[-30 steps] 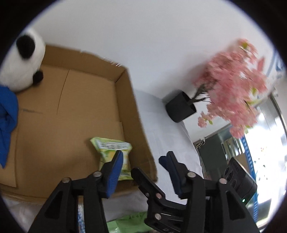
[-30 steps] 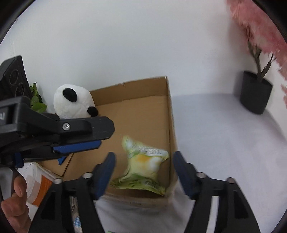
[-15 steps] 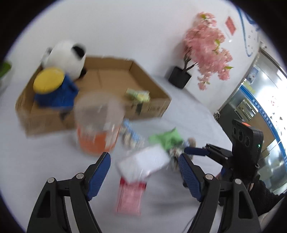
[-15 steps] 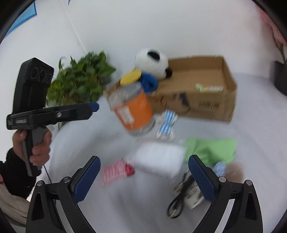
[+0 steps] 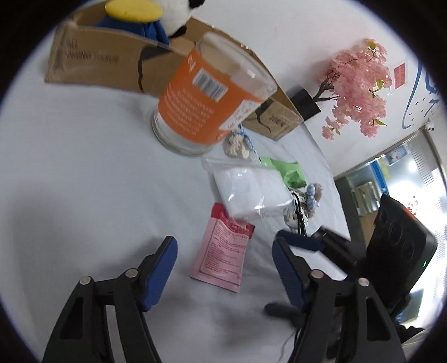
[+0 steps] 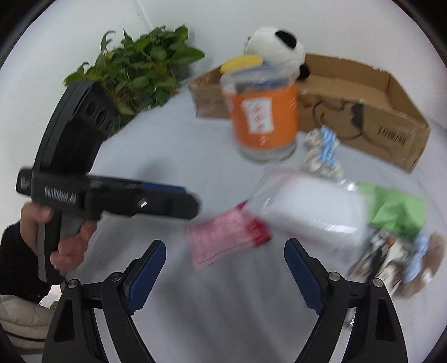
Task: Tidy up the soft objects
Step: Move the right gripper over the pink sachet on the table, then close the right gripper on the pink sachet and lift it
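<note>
Left wrist view: left gripper (image 5: 225, 266) spread wide, nothing between the fingers, hanging over the pink packet (image 5: 223, 258) flat on the worktop (image 5: 83, 181). Clear bag of white wadding (image 5: 251, 192) overlapping the packet's far end; green cloth (image 5: 287, 171) beyond; cardboard box (image 5: 92, 60) with panda toy (image 5: 181, 14) at the far edge, orange jar (image 5: 206, 103) in front.

Right wrist view (blurred): right gripper (image 6: 225, 276) likewise wide apart and empty, near the packet (image 6: 223, 240). Box (image 6: 391, 123) far right.

Judgement, packet as likely next pick: lowered squarely over the free near edge, one pad slid under, closed gently. Bag left undisturbed. One gripper only, the other kept aside.
</note>
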Available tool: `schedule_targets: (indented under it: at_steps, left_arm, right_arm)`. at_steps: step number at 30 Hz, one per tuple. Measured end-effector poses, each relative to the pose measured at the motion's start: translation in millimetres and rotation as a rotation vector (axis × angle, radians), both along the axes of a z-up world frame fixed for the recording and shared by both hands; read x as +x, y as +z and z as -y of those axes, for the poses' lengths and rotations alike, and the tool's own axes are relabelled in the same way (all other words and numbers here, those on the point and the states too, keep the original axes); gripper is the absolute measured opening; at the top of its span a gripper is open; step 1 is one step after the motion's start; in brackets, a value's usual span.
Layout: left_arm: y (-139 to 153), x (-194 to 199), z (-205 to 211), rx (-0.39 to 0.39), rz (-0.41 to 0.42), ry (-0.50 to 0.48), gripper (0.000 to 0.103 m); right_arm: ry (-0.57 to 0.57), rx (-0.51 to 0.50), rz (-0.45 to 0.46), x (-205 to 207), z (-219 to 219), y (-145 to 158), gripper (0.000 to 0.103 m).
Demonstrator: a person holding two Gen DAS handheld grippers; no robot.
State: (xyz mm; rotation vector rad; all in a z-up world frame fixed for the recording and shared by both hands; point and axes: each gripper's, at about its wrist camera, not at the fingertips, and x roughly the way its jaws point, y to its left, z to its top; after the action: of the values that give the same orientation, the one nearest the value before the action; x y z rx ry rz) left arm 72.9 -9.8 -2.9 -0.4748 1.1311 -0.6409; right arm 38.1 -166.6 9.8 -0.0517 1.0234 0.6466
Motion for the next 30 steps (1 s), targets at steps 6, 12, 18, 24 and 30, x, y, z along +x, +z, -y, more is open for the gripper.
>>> schedule_targets:
  at_steps: [6,12,18,24,30]
  left_arm:
    - [-14,6,5,-0.073,-0.073,-0.034,0.039]
    - [-19,4,13,-0.068,-0.111,-0.072,0.018]
    - [-17,-6,15,-0.083,-0.108,-0.077,0.007]
    - [-14,-17,21,-0.063,-0.106,-0.086,0.006]
    - [1,-17,7,0.022,-0.040,-0.007,0.025]
  right_arm:
    - [-0.122,-0.049,-0.016,-17,-26,-21,0.083]
    - [-0.224,-0.093,0.042,-24,-36,-21,0.061]
    - [-0.295,-0.110,0.063,-26,-30,-22,0.035]
    - [-0.279,-0.063,0.052,-48,-18,-20,0.016]
    - [-0.299,-0.038,0.045,-56,-8,-21,0.009]
